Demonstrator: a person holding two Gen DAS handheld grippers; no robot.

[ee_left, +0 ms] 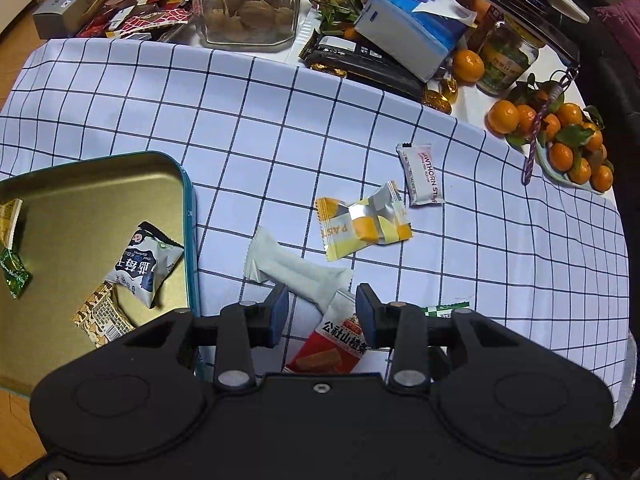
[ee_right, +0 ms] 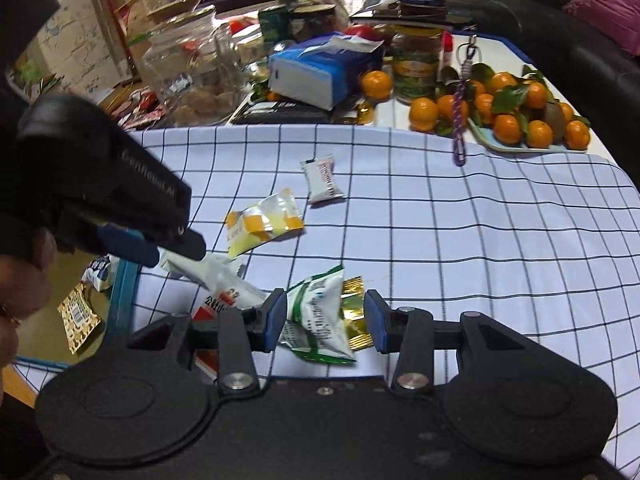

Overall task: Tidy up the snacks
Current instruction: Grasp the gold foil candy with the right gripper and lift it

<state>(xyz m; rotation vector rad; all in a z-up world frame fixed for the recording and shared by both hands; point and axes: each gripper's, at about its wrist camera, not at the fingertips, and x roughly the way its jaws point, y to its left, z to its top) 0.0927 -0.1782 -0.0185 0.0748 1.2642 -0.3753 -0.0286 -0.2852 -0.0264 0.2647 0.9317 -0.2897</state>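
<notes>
Left gripper [ee_left: 322, 314] is hovering with jaws wide over 2 overlapping packets at the near edge of the checked cloth [ee_left: 500, 240]: a plain white packet [ee_left: 296, 272] lying across a red packet [ee_left: 332, 348] printed "公社山楂条". Neither blue pad is touching either packet. In the right wrist view the left gripper [ee_right: 176, 250] is showing from the side, its body bearing pale lettering too blurred to read.

Right gripper [ee_right: 325, 320] is standing with jaws wide around a green-and-white packet [ee_right: 316, 316] and a gold wrapper [ee_right: 354, 312] tucked beside it; the left pad is touching the packet, while a gap is showing between the right pad and the gold wrapper. The green print is too small to read.

Farther out on the cloth, a crumpled yellow packet [ee_left: 360, 222] is showing the letters "PAS", and just beyond it a white packet [ee_left: 422, 174] is reading "HAWTHORN STR...".

At the near left, the open teal tin [ee_left: 100, 184] with a gold interior is holding a grey packet [ee_left: 146, 266] with dark blue Chinese characters, a barcode-printed patterned packet [ee_left: 104, 316], a green candy [ee_left: 14, 276] and a packet cut off at the frame edge.

At the far right, mandarins [ee_left: 560, 140] are lying heaped on a dish; a tissue box [ee_left: 412, 32] and jar [ee_left: 248, 0] are standing at the far edge.
</notes>
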